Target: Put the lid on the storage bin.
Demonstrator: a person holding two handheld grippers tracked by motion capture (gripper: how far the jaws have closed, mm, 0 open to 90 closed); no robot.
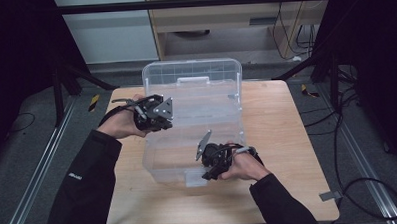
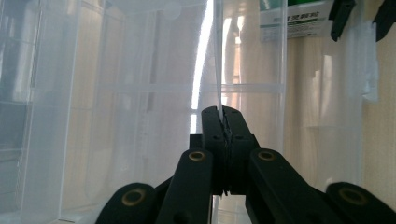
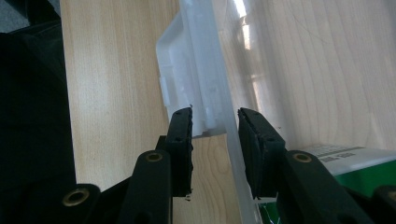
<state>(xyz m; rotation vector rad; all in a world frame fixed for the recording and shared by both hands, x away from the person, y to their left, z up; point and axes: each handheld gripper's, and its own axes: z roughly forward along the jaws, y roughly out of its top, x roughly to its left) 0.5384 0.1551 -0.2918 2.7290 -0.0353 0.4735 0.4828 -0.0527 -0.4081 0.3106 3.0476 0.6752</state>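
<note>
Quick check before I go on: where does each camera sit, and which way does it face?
High view: above the near table edge, looking forward and down on the clear bin; both forearms show.
Left gripper view: along the left gripper, fingers shut on a bin wall.
Right gripper view: along the right gripper, fingers around the bin's rim.
All three views share the bin.

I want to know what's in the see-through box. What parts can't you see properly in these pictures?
- Inside of the clear box: high view, glare and cloudy plastic blur it; I can't tell if anything is in it.
- Green label: right gripper view, cut by the edge and the right gripper; print too small.
- Left gripper pinches a thin clear wall; left gripper view, reflections hide what lies beyond.
</note>
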